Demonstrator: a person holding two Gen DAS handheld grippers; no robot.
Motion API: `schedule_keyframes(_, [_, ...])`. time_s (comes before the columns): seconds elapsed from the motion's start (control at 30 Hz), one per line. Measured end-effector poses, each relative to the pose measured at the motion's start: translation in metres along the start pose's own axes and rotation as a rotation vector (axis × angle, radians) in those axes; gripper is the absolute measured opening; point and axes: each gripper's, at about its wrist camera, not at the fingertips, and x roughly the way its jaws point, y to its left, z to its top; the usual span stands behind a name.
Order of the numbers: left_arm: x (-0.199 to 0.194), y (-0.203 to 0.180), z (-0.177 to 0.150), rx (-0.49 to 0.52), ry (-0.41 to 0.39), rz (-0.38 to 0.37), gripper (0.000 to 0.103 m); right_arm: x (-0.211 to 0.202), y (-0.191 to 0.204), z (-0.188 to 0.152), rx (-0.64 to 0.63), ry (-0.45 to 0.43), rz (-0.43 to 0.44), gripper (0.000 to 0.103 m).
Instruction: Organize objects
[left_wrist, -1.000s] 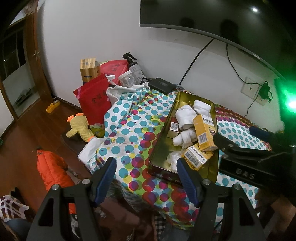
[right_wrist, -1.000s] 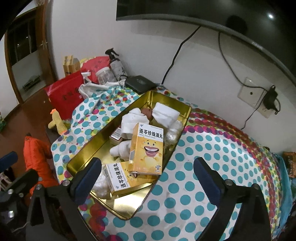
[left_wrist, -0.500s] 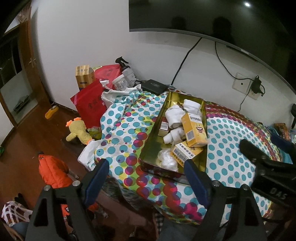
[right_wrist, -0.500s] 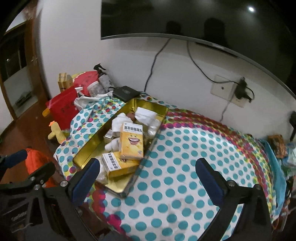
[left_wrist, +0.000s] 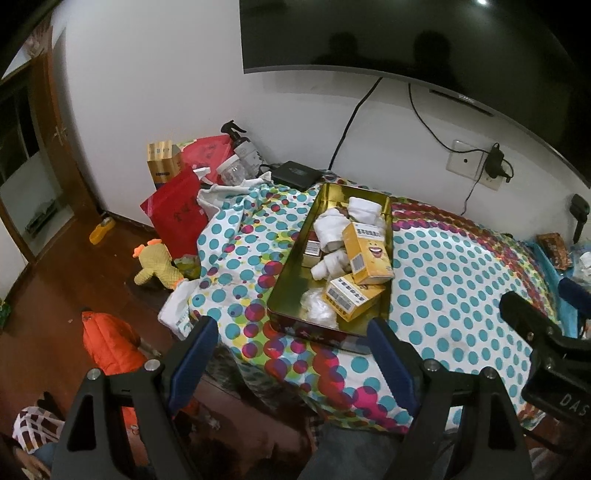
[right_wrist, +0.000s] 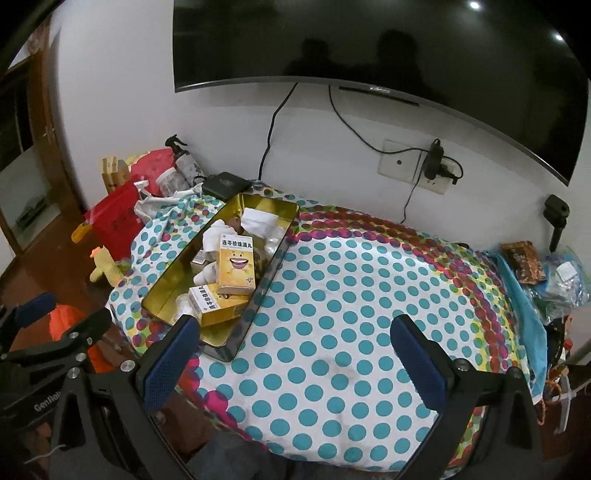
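- The upper yellow cardboard box with a smiling cartoon face (right_wrist: 235, 264) reads "连芩珍珠滴丸".
- It leans on a second yellow box with a barcode (left_wrist: 350, 295) inside the long gold metal tin (right_wrist: 177, 269), among rolled white cloths (left_wrist: 334, 225).
- The tin sits on the polka-dot tablecloth (right_wrist: 351, 295).
- Left gripper (left_wrist: 291, 354) and right gripper (right_wrist: 295, 350): both spread wide, holding nothing, near the table edge.
- "DAS" is printed on the right gripper's body.
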Motion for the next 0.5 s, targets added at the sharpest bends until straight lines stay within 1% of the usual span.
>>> schedule_keyframes(0.17, [-0.01, -0.003, -0.002, -0.003, 0.006, 0.001, 0.085, -0.011, -0.007, -0.005, 0.034, 0.017, -0.014, 0.103])
schedule_keyframes(0.33, [-0.016, -0.01, -0.002, 0.005, 0.002, -0.001, 0.085, -0.03, -0.015, -0.011, 0.081, 0.008, 0.013, 0.103])
schedule_keyframes(0.5, [-0.02, -0.013, 0.0, 0.016, 0.001, 0.012, 0.085, -0.038, -0.013, -0.015, 0.061, 0.028, 0.014, 0.103])
